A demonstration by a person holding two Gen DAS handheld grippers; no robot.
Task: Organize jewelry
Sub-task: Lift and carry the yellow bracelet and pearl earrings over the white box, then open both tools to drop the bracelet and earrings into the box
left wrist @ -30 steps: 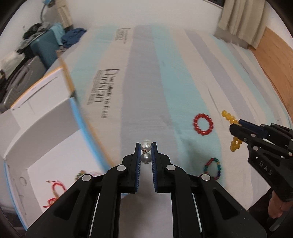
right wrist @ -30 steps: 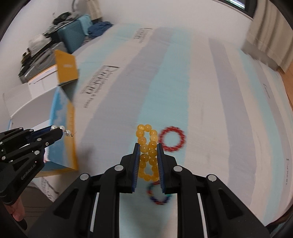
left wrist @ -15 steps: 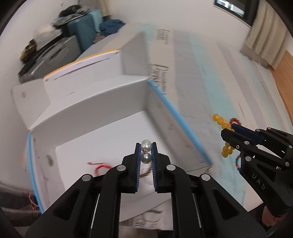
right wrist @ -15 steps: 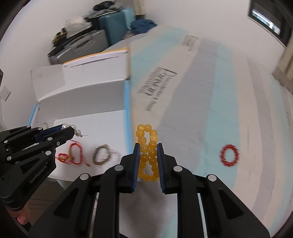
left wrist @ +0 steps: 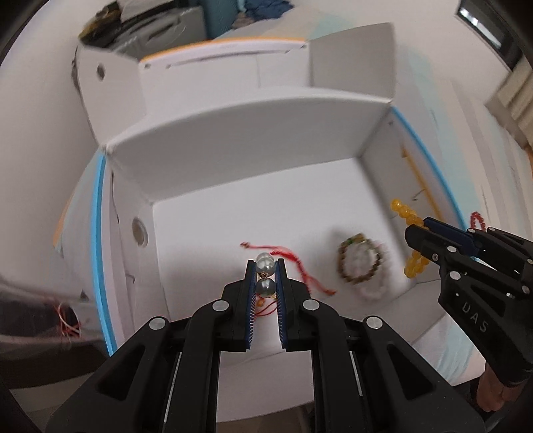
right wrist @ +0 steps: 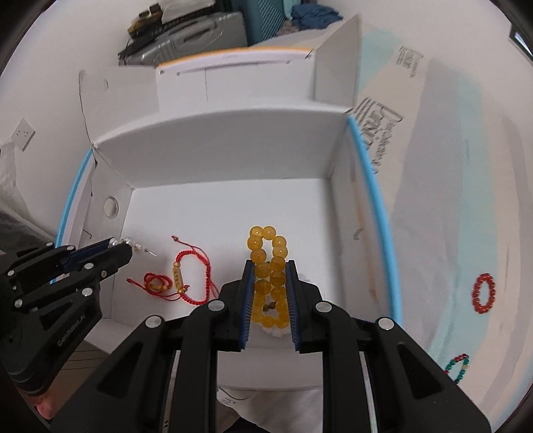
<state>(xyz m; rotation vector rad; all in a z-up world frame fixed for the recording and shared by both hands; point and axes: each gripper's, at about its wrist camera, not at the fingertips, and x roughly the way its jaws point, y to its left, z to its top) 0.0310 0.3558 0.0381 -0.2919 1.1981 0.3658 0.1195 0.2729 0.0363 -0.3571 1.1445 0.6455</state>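
Observation:
My left gripper (left wrist: 265,266) is shut on a pearl earring (left wrist: 265,276) of two pearls and holds it over the open white box (left wrist: 253,140). It also shows in the right wrist view (right wrist: 125,246). My right gripper (right wrist: 269,266) is shut on a yellow bead bracelet (right wrist: 268,259), above the box floor (right wrist: 226,206); it shows in the left wrist view (left wrist: 416,229) at the right. Inside the box lie a red cord bracelet (right wrist: 186,279) and a brown bead bracelet (left wrist: 358,263).
A red bead bracelet (right wrist: 483,293) and a multicoloured bead bracelet (right wrist: 458,366) lie on the striped sheet to the right of the box. The box has a blue-edged rim (right wrist: 373,186) and raised flaps. Suitcases (right wrist: 186,30) stand behind it.
Both grippers have swung left from over the striped sheet to over the open box, each still holding its piece. The box floor and the bracelets in it have come into view.

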